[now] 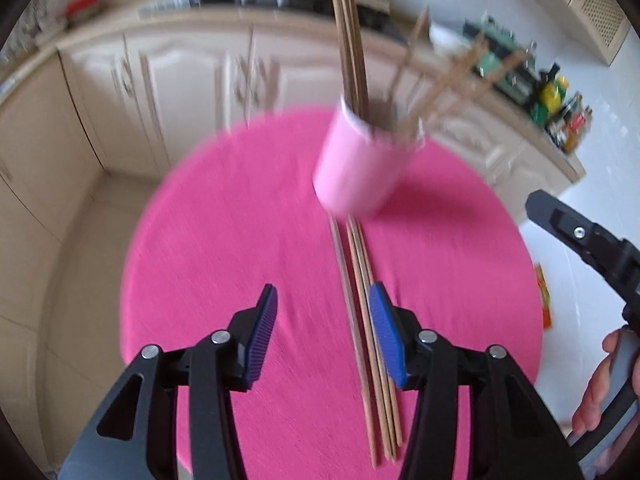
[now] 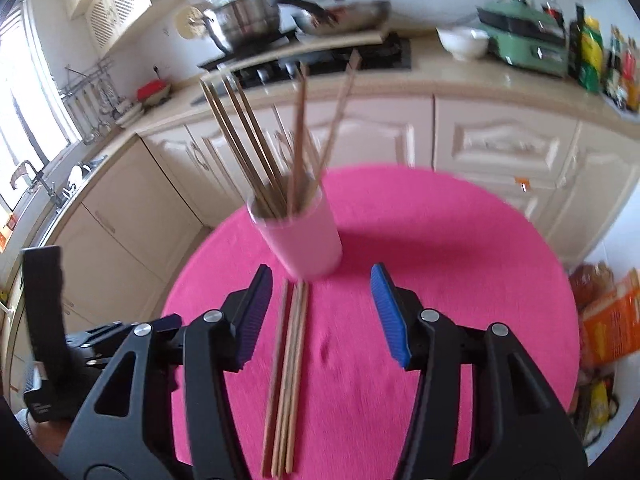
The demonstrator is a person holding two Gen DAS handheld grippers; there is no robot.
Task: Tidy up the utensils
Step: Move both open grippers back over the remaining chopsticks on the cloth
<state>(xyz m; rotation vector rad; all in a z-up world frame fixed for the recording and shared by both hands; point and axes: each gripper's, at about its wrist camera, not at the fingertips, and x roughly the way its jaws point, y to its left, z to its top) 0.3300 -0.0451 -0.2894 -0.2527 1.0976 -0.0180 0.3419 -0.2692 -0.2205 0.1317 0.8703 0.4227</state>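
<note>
A pink cup (image 1: 360,164) (image 2: 302,240) stands on the round pink table (image 1: 240,220) (image 2: 460,260) and holds several wooden chopsticks (image 1: 350,40) (image 2: 256,144) that lean outward. Several more chopsticks (image 1: 366,320) (image 2: 286,380) lie side by side on the cloth just in front of the cup. My left gripper (image 1: 324,308) is open and empty above the table, its right pad (image 1: 386,336) over the lying chopsticks. My right gripper (image 2: 320,300) is open and empty, with the lying chopsticks between its fingers near the left pad (image 2: 254,312).
Cream kitchen cabinets (image 1: 180,80) (image 2: 480,148) ring the table. The counter carries a stove with a pot (image 2: 244,20), a white bowl (image 2: 462,42), a green appliance (image 2: 524,36) and bottles (image 2: 592,52). Orange bags (image 2: 608,320) sit on the floor at the right. The other gripper's body (image 1: 592,248) shows at the right.
</note>
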